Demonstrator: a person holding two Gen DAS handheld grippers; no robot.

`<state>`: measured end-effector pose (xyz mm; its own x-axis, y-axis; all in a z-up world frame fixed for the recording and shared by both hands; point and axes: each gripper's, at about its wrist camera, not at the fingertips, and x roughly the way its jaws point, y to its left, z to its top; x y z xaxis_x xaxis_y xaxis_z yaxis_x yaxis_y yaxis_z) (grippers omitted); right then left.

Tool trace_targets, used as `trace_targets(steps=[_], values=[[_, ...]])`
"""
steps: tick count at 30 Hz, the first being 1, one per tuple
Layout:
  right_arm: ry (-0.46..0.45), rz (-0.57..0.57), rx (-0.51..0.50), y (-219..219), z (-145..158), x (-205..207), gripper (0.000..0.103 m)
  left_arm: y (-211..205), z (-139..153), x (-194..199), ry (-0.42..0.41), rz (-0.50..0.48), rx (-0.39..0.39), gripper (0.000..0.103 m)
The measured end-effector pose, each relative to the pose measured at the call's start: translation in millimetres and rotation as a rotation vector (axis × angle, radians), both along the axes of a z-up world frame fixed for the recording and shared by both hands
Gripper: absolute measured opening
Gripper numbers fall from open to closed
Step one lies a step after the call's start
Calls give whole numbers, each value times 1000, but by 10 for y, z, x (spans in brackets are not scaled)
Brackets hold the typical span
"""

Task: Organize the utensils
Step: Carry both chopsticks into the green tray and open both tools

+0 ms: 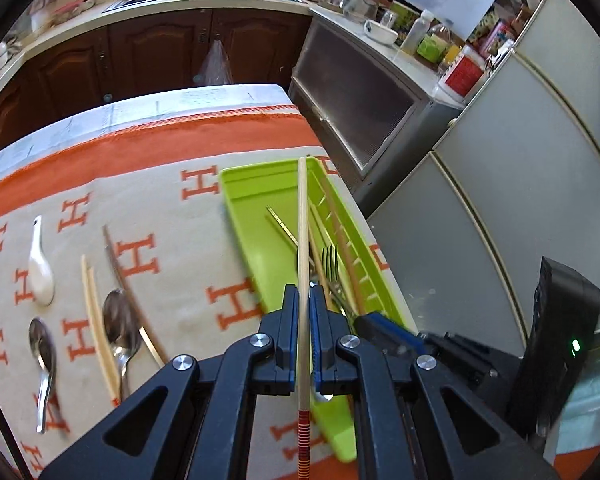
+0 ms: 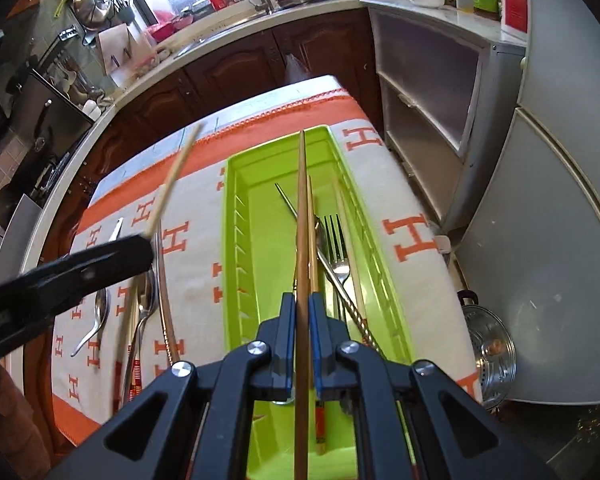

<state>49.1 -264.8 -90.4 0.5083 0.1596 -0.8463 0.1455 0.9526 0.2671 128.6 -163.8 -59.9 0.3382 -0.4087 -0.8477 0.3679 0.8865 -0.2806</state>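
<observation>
Chopsticks are what both grippers carry: the left gripper (image 1: 303,300) has its jaws closed on a pale chopstick (image 1: 302,216), the right gripper (image 2: 302,308) on a darker wooden chopstick (image 2: 301,208), each running forward between the jaws above the green tray (image 2: 236,216). Light, stiff and smooth, such a stick likely pivots or slips unless pinched near mid-length. Only the left view shows the white ceramic spoon (image 1: 40,268) left of the jaws; only the right view shows the steel pot (image 2: 488,356) beyond the table (image 2: 420,200).
</observation>
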Motion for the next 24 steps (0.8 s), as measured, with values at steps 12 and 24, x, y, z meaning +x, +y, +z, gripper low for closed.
trace_targets(steps=[12, 24], values=[[34, -113, 21, -216, -37, -52, 19, -269, -387, 333, 77, 53, 39, 3], [12, -177, 11, -312, 75, -98, 19, -193, -440, 365, 62, 57, 62, 55]])
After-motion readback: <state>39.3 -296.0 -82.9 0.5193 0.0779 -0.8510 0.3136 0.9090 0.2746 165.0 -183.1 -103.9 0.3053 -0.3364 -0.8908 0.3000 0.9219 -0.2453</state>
